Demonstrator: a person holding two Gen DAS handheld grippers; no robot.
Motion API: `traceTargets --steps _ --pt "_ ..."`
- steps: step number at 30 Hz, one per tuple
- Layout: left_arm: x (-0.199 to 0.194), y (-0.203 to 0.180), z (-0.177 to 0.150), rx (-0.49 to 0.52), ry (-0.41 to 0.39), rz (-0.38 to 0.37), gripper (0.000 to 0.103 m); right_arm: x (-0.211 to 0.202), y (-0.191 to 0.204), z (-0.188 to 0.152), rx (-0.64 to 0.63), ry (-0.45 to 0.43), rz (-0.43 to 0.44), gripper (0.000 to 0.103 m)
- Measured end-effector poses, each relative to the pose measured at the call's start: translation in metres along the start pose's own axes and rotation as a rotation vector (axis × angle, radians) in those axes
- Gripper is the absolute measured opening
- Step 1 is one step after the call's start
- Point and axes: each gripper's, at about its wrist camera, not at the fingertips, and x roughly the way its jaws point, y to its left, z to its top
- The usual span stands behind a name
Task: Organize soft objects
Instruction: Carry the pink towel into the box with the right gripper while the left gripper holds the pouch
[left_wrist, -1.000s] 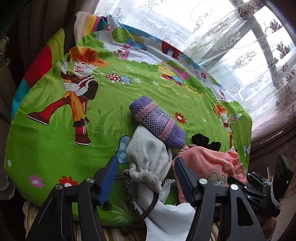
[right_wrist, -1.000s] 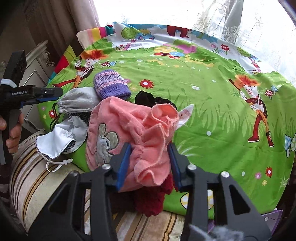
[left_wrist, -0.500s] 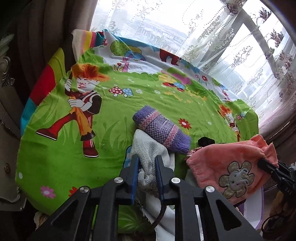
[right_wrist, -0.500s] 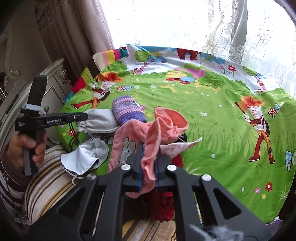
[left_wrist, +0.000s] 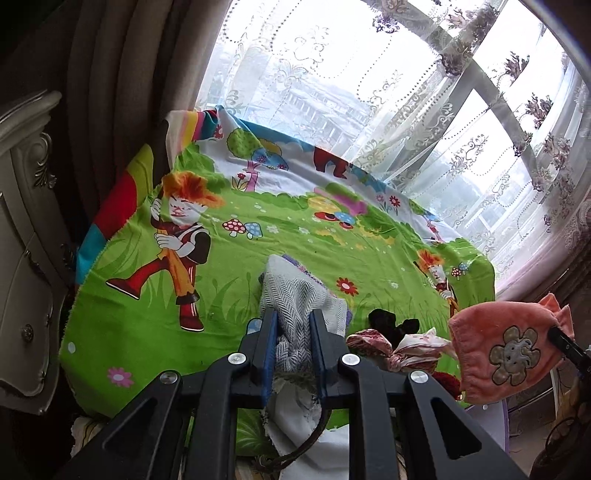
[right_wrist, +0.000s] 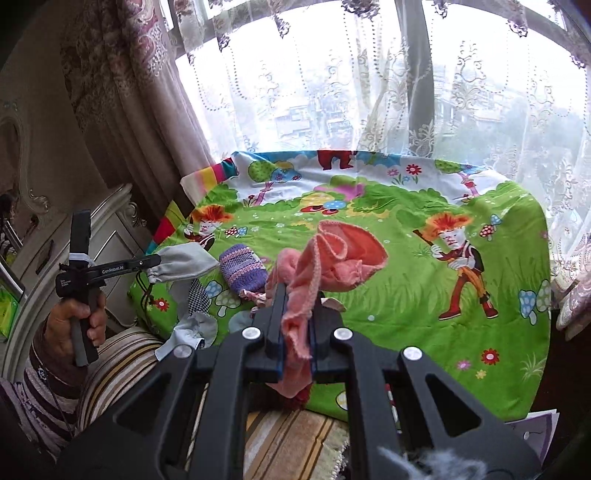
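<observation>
Early stage, seemingly: left gripper (left_wrist: 291, 345) clamps the grey pouch (left_wrist: 295, 295), right gripper (right_wrist: 297, 328) the pink cloth (right_wrist: 332, 258); purple mitten (right_wrist: 242, 269) and others crowd the cartoon sheet's (right_wrist: 406, 295) near-left corner.

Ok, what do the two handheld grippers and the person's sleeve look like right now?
Both grippers, left gripper and right gripper, are black plastic with blue finger pads and silver screws. In the right wrist view the left one shows white "GenRobot.AI" lettering and a pistol handle; the sleeve is dark-and-light striped.

White lettering reading "GenRobot.AI" ran along the arm of the black left gripper (right_wrist: 153, 263); smaller print beside it was unreadable.
</observation>
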Motion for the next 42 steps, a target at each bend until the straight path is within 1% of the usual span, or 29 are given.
traceTargets --steps 6,9,12,15,18,20,22,25,30,32,33,36,39,42 --pt "-0.017 -0.02 -0.003 0.017 -0.025 -0.04 0.018 -0.057 -0.028 -0.019 0.048 -0.042 -0.084 0.012" --pt "-0.024 -0.034 -0.006 0.037 -0.029 -0.063 0.018 -0.079 -0.047 -0.036 0.088 -0.049 -0.132 0.012" --pt "-0.031 -0.048 -0.01 0.06 -0.031 -0.085 0.018 -0.095 -0.065 -0.058 0.141 -0.033 -0.173 0.012" --pt "-0.037 -0.061 -0.014 0.079 -0.032 -0.104 0.018 -0.107 -0.087 -0.084 0.223 -0.01 -0.2 0.012" --pt "-0.042 -0.072 -0.019 0.094 -0.03 -0.118 0.018 -0.114 -0.113 -0.113 0.357 0.006 -0.194 0.012" --pt "-0.044 -0.078 -0.022 0.105 -0.026 -0.125 0.018 -0.116 -0.127 -0.132 0.426 0.012 -0.212 0.012" --pt "-0.046 -0.085 -0.026 0.116 -0.021 -0.131 0.018 -0.116 -0.136 -0.148 0.467 0.026 -0.194 0.012" --pt "-0.049 -0.093 -0.03 0.129 -0.017 -0.136 0.018 -0.114 -0.141 -0.165 0.495 0.053 -0.152 0.012" --pt "-0.05 -0.107 -0.038 0.149 -0.006 -0.143 0.018 -0.114 -0.138 -0.177 0.496 0.065 -0.033 0.012" --pt "-0.049 -0.113 -0.04 0.155 -0.001 -0.148 0.018 -0.108 -0.14 -0.182 0.501 0.074 0.03 0.012" --pt "-0.047 -0.116 -0.041 0.159 0.003 -0.15 0.018 -0.101 -0.144 -0.185 0.5 0.08 0.042 0.012" --pt "-0.042 -0.125 -0.045 0.171 0.021 -0.158 0.018 -0.066 -0.17 -0.204 0.513 0.142 -0.041 0.012" --pt "-0.04 -0.135 -0.049 0.192 0.029 -0.165 0.018 -0.033 -0.198 -0.229 0.533 0.228 -0.17 0.012" --pt "-0.039 -0.141 -0.052 0.206 0.035 -0.168 0.018 -0.027 -0.209 -0.243 0.553 0.236 -0.239 0.012"
